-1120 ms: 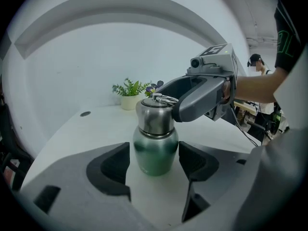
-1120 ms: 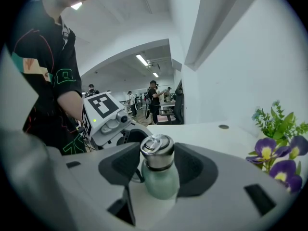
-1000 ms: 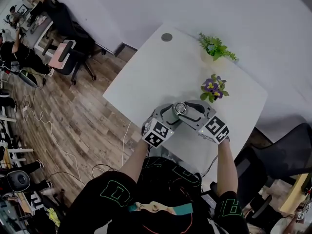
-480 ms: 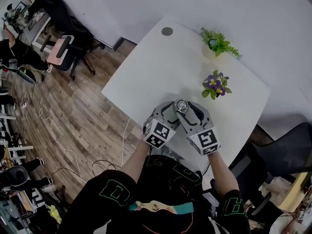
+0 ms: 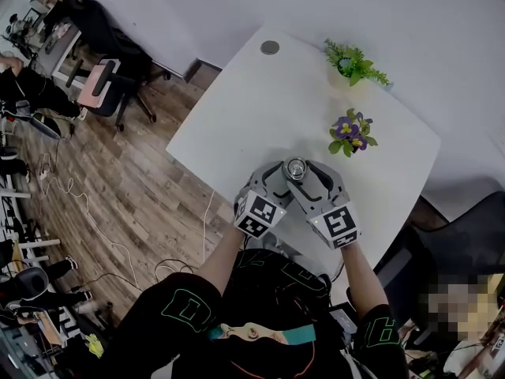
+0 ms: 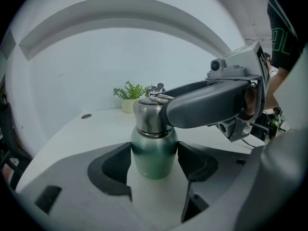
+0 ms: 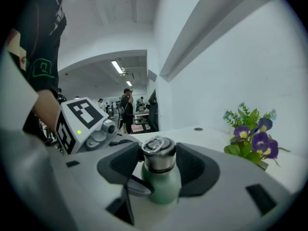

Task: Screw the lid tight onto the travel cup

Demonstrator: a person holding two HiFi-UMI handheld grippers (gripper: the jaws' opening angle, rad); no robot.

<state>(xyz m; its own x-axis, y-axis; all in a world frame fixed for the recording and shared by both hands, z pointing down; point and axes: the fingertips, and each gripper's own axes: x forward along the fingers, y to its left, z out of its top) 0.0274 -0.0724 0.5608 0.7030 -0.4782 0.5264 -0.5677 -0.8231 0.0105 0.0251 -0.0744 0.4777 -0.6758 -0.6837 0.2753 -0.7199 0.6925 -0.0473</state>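
The travel cup [image 5: 295, 168] stands near the white table's [image 5: 260, 109] front edge, with a green body [image 6: 154, 153] and a steel lid [image 7: 159, 155] that has a ring on top. My left gripper [image 5: 281, 178] is shut on the green body, with both pads pressed to its sides [image 6: 154, 163]. My right gripper [image 5: 306, 176] comes from the right, higher up, its pads on either side of the lid [image 7: 159, 160]. Its jaws have just been opening with the lid still between them. One right finger [image 6: 207, 105] crosses the left gripper view at lid height.
A pot of purple flowers [image 5: 349, 136] stands just behind the cup and a green plant [image 5: 353, 63] at the far edge. A round grommet [image 5: 270, 47] sits at the far corner. Office chairs [image 5: 110, 85] stand on the wood floor to the left.
My right gripper has swung round the cup, so its marker cube has moved from the right towards the person. The left gripper and the cup have stayed put.
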